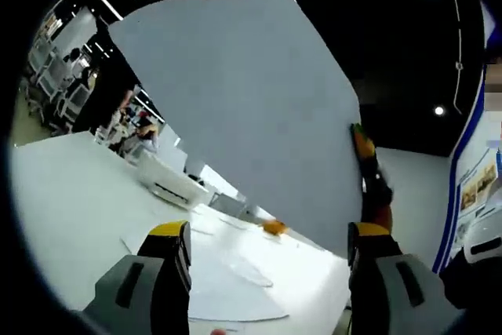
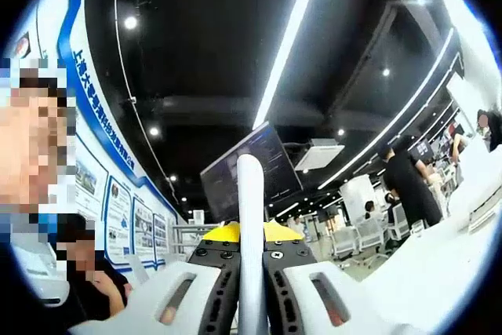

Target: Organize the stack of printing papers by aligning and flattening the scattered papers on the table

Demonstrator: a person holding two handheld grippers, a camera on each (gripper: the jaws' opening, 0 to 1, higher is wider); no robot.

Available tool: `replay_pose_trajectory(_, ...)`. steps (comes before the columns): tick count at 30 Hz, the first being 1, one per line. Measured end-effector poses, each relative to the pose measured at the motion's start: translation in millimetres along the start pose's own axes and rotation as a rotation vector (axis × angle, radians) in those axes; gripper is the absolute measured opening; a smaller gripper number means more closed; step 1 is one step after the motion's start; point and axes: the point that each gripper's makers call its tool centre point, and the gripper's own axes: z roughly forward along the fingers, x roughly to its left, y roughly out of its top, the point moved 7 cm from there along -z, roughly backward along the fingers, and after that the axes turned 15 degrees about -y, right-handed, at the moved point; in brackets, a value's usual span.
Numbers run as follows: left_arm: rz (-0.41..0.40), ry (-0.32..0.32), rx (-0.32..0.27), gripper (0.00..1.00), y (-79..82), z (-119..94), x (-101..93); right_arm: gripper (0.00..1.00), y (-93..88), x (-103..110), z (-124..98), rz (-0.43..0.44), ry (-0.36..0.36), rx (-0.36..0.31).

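A dark ceiling (image 2: pixel 235 52) carries long light strips (image 2: pixel 289 37) and round spotlights (image 2: pixel 130 22). A wall with blue-bordered posters (image 2: pixel 118 217) runs along one side. A hanging monitor (image 2: pixel 249 169) faces the hall, where white chairs (image 2: pixel 369 234) stand and people (image 2: pixel 409 182) move about.

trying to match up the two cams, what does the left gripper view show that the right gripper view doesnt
Left gripper view: a lifted paper sheet face-on, loose papers on the white table, and the left gripper with its fingers apart. Right gripper view: the same sheet edge-on, clamped in the right gripper, plus a hanging monitor. Both share the sheet and the hall behind.
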Motion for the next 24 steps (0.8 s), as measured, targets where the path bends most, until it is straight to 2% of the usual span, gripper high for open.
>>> replay_pose_trajectory(8,0.027,-0.002,-0.060,0.85,10.7,-1,0.4,0.03,-5.2,2,2,0.009,0.007,0.011)
replay_pose_trajectory(13,0.023,-0.024,-0.128,0.80,18.5,1,-0.9,0.03,-3.9,2,-1,0.018,0.006,0.006)
replay_pose_trajectory(16,0.022,-0.043,-0.175,0.75,23.1,2,-2.5,0.03,-1.6,-1,-2,0.038,-0.007,-0.007)
replay_pose_trajectory(18,0.020,-0.058,-0.199,0.71,25.5,2,-3.9,0.03,-12.8,-1,0,0.066,-0.013,-0.014)
replay_pose_trajectory(21,0.018,-0.076,-0.247,0.68,30.4,2,-6.1,0.03,-11.1,-4,-1,0.107,-0.019,-0.019)
replay_pose_trajectory(24,0.028,-0.078,-0.272,0.66,33.3,3,-7.7,0.03,-19.9,-7,-1,0.155,-0.029,-0.027)
